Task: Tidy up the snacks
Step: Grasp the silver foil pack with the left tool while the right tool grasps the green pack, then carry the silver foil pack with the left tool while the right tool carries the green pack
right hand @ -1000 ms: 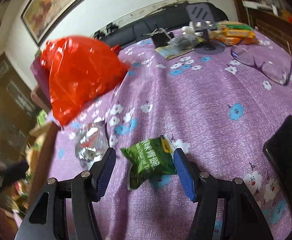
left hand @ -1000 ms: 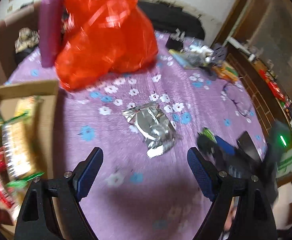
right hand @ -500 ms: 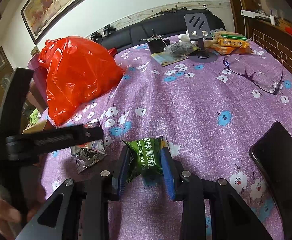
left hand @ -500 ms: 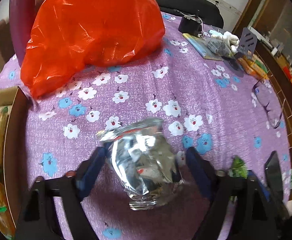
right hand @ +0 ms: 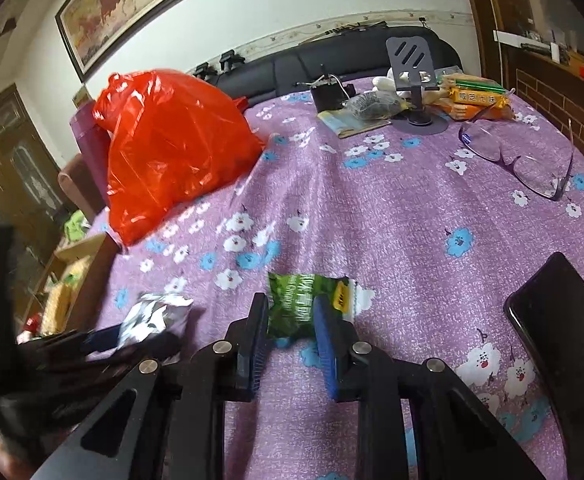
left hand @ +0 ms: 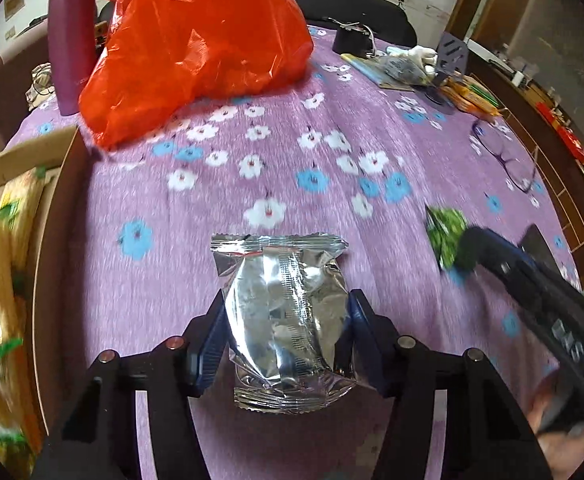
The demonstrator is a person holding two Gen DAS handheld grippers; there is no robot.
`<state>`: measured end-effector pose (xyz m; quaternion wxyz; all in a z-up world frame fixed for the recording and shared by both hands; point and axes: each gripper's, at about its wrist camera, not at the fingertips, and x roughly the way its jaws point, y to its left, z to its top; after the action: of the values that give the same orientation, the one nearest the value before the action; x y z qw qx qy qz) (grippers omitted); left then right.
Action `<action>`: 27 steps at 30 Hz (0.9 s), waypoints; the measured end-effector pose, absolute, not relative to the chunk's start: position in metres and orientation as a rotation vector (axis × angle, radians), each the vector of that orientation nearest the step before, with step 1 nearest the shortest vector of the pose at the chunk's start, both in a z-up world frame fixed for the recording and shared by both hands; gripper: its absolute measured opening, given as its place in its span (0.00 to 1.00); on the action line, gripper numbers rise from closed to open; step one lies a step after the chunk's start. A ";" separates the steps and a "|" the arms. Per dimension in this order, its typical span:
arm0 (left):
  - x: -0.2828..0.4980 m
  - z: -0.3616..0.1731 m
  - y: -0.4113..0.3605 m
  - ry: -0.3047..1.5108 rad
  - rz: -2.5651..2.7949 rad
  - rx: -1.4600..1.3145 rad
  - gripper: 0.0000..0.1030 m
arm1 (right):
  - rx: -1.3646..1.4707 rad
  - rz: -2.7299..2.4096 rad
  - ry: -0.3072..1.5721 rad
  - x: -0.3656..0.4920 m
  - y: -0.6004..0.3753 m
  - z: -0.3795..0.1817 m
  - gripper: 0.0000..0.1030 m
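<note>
silver foil packet (left hand: 286,320), lower centre: light, crinkly, slippery; left gripper (left hand: 288,334) closing, pinching its puffed middle. right gripper (right hand: 290,324) clamps green packet (right hand: 295,302).

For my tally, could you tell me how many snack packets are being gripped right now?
2. The silver packet sits between the left gripper pads; the green packet is clamped in the right gripper. More snacks lie in the cardboard box, partly hidden.
</note>
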<state>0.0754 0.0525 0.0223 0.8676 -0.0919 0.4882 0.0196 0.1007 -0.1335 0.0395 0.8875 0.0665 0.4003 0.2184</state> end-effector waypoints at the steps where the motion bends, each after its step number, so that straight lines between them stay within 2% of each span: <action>1: 0.073 0.022 0.052 1.012 0.050 -0.181 0.55 | 0.139 0.452 0.832 0.100 -0.133 0.040 0.25; 3: 0.069 0.023 0.053 0.976 0.073 -0.153 0.55 | 0.151 0.448 0.823 0.100 -0.135 0.041 0.26; 5: 0.071 0.022 0.055 0.974 0.075 -0.155 0.55 | 0.168 0.431 0.820 0.101 -0.137 0.041 0.43; 6: 0.072 0.021 0.056 0.978 0.066 -0.163 0.55 | 0.185 0.431 0.815 0.103 -0.138 0.040 0.56; 7: 0.072 0.021 0.056 0.971 0.068 -0.162 0.55 | 0.191 0.438 0.810 0.104 -0.137 0.041 0.58; 13: 0.072 0.022 0.054 0.963 0.053 -0.160 0.55 | 0.087 0.394 0.862 0.115 -0.116 0.026 0.57; 17: 0.072 0.023 0.053 0.956 0.055 -0.155 0.55 | 0.046 0.393 0.847 0.111 -0.111 0.028 0.49; 19: 0.072 0.023 0.053 0.954 0.055 -0.157 0.55 | 0.016 0.388 0.832 0.105 -0.108 0.030 0.42; 21: 0.070 0.023 0.054 0.947 0.061 -0.155 0.55 | -0.003 0.378 0.820 0.101 -0.108 0.032 0.31; 27: 0.070 0.022 0.054 0.950 0.061 -0.156 0.55 | 0.041 0.398 0.817 0.100 -0.117 0.035 0.33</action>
<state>0.0705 0.0539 0.0224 0.8859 -0.0748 0.4569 0.0293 0.1002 -0.1169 0.0345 0.8983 0.0196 0.3946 0.1920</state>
